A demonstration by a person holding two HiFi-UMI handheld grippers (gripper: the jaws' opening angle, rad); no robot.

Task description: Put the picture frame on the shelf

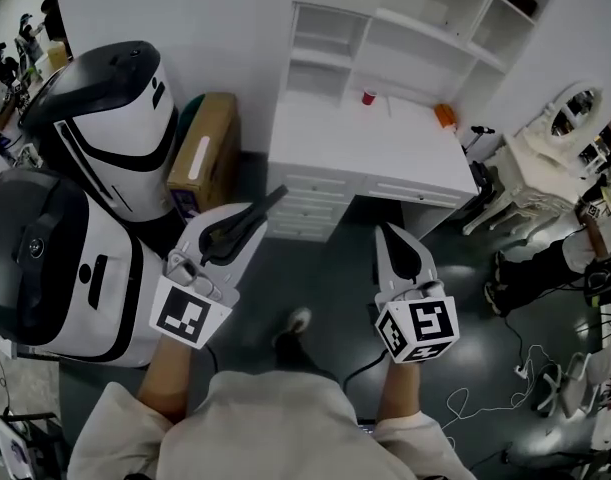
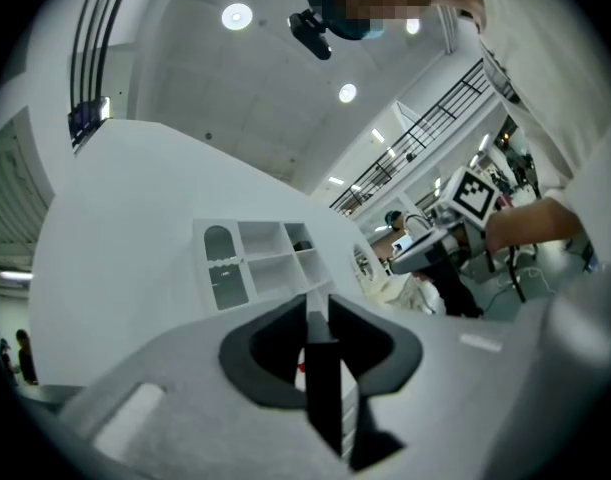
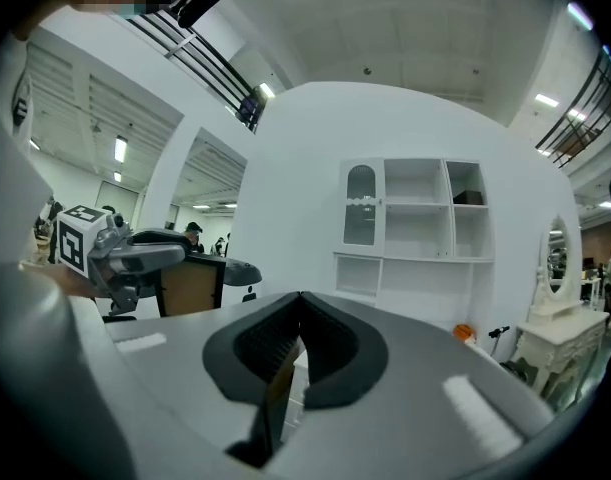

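My left gripper (image 1: pixel 253 213) is shut on a thin dark flat thing (image 1: pixel 275 198) seen edge-on, apparently the picture frame (image 2: pixel 323 388); its end sticks out past the fingertips toward the desk. My right gripper (image 1: pixel 387 232) is level beside it, its jaws meeting at the tips with nothing clearly between them. Both point at the white shelf unit (image 1: pixel 385 18) standing on the white desk (image 1: pixel 365 153), still some way off across the dark floor. The same shelf unit (image 3: pixel 415 223) fills the middle of the right gripper view and appears smaller as the shelf unit (image 2: pixel 255 263) in the left gripper view.
A red cup (image 1: pixel 369 97) and an orange object (image 1: pixel 444 115) sit on the desk. A cardboard box (image 1: pixel 203 153) and two large white-and-black machines (image 1: pixel 115 128) stand at left. A white vanity with mirror (image 1: pixel 560 128) stands at right, with cables (image 1: pixel 525 368) on the floor.
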